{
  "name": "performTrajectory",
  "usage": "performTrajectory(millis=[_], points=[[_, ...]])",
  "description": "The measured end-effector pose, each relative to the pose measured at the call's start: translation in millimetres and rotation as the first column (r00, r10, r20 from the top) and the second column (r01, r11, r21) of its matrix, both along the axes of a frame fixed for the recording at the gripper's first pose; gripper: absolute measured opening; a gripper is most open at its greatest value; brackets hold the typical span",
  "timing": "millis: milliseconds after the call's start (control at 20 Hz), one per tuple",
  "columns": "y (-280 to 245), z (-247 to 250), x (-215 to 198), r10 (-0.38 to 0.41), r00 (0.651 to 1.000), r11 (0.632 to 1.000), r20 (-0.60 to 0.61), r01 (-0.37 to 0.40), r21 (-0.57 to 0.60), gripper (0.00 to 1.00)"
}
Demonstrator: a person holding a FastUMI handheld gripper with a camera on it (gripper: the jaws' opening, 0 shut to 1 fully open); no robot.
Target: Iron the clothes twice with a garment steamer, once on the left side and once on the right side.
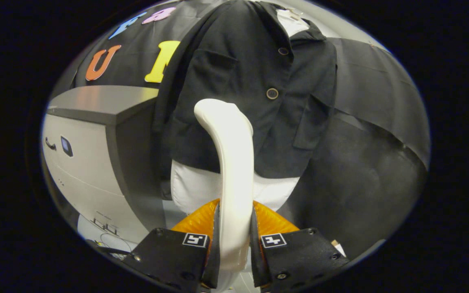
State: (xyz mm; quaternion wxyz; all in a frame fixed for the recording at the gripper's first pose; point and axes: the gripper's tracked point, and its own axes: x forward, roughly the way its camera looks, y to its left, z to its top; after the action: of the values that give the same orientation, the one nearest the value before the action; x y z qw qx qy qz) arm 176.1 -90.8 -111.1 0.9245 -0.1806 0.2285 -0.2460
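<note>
Tongs: the tongs [234, 240] are clamped on the steamer handle, one finger pressing each side of it.
Grip: both fingers [214, 244] sit flush against the handle low down, no gap showing on either side.
Garment steamer: the white steamer [228, 162] rises straight up from between the fingers, then curves over to the left at its rounded top.
Steamer head: that top end lies over the lower left part of the jacket front; whether it touches the cloth I cannot tell.
Clothes: a dark jacket [255, 93] hangs beyond the fingers, buttoned, with two buttons down the middle and a flap pocket on either side.
Under the jacket: a white padded form [189, 187] pokes out below the hem, just behind the steamer.
Collar: a white piece shows at the open neck, up top.
Left of the jacket: a grey cabinet [96, 142] with a flat top stands close beside the sleeve.
Behind: black cloth [373, 122] drapes down on the right as the booth wall.
</note>
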Motion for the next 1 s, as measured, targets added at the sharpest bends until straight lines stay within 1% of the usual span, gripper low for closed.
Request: performTrajectory(millis=[400,500,600,700,850,1000], points=[[-9,-50,-10,-0.038,0.995,0.999,-0.094,0.04,0.016,0.35],[-10,-51,-11,-0.046,0.995,0.999,-0.089,0.047,0.014,0.35],[-4,-42,-13,-0.051,0.997,0.998,-0.064,0.053,0.037,0.35],[1,-19,-19,-0.057,0.998,0.997,-0.009,0.057,0.049,0.34],[4,35,-38,-0.082,0.991,0.994,0.11,0.074,0.079,0.35],[-15,108,-66,-0.134,0.961,0.989,0.244,0.114,0.093,0.35]])
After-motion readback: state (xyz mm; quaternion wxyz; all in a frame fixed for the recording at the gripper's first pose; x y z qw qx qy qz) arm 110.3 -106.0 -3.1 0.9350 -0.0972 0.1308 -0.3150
